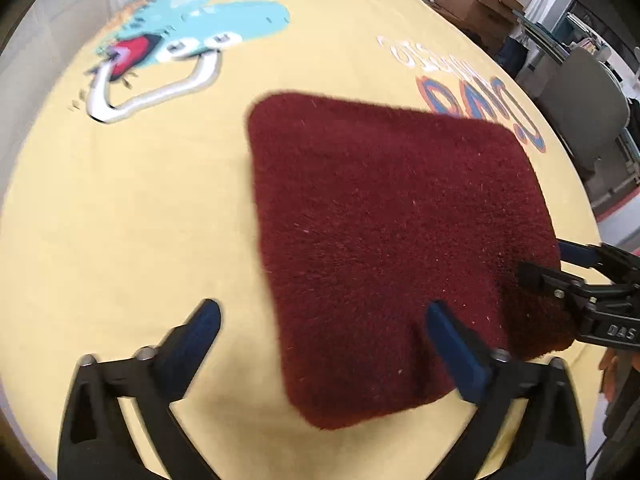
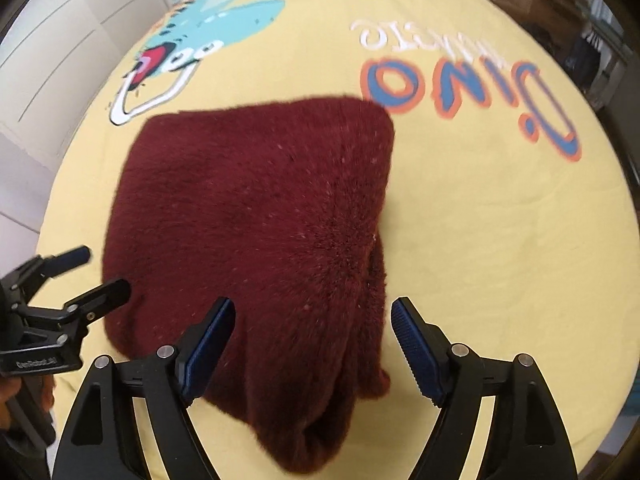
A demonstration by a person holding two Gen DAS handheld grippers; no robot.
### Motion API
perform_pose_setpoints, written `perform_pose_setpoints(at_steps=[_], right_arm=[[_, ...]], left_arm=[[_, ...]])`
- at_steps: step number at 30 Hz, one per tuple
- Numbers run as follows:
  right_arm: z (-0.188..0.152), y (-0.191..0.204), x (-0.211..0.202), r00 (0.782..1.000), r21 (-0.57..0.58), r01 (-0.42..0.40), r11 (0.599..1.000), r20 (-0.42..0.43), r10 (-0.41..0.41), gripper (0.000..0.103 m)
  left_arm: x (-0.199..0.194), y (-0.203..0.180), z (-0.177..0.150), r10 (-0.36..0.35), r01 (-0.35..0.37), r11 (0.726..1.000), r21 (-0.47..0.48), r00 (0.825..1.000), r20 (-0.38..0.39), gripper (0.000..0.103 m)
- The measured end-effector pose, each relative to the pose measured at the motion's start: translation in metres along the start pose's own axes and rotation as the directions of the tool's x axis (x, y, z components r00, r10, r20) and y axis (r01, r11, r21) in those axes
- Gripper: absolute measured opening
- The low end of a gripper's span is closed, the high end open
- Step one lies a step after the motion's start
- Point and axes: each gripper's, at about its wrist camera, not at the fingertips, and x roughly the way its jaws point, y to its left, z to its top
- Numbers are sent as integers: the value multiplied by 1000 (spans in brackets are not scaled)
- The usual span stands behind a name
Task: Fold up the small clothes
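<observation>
A dark red fuzzy garment (image 1: 380,220) lies folded into a rough square on a yellow sheet (image 1: 140,220) printed with a cartoon dinosaur. My left gripper (image 1: 322,316) hovers over its near left corner, open; one finger is above the sheet, the other above the cloth. In the right wrist view the garment (image 2: 260,200) shows a bunched, layered near right corner. My right gripper (image 2: 313,304) straddles that corner, open, with its pads clear of the cloth. Each gripper shows in the other's view: the right one (image 1: 544,258) at the garment's right edge, the left one (image 2: 103,270) at its left edge.
The yellow sheet (image 2: 480,240) carries a dinosaur print (image 1: 192,28) and "Dino" lettering (image 2: 460,92) beyond the garment. Cardboard boxes (image 1: 476,4) and a grey chair (image 1: 580,108) stand past the far right edge. White cupboard doors (image 2: 60,60) are at the left.
</observation>
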Motion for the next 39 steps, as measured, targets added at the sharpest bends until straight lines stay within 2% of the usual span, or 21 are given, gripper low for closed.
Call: perform_pose_setpoints(at_steps=[2,5,8,11,15,24,27,30,39], right_arm=[[-5,3,-6,999,-23,14,1000,44,-13,83],[-15,5,0,998,-48,36,998,51,-34,102],[-27,-6,11,997,-38,73,997,38,-72,102],[-35,-25,17,992,-19,116,993,41,-115,102],[-42,-49,26,995,22,87,996,38,-88,102],[-53,-59,40,996,42,59,997,57,-61,102],[-52,-53,29,996,41,61,997,56,-63,102],[-53,-47,8,995,39,64,997,80,-67,102],[-68,-36,-69,977,27,114,993,176,-117,102]], left_arm=[[-7,-3,-4,9,-9,1000,-1,1000,26,102],[-5,-5,-8,22,-22,1000,-14,1000,15,102],[1,-4,-15,77,-77,997,-15,996,33,102],[14,0,-24,80,-80,997,-18,997,8,102],[22,6,-33,70,-70,998,-8,997,26,102],[33,6,-41,66,-65,998,-18,997,43,103],[24,6,-39,57,-56,998,-32,998,34,102],[5,3,-38,84,-82,996,-36,995,48,102],[-79,-11,-56,120,-115,992,-48,983,140,102]])
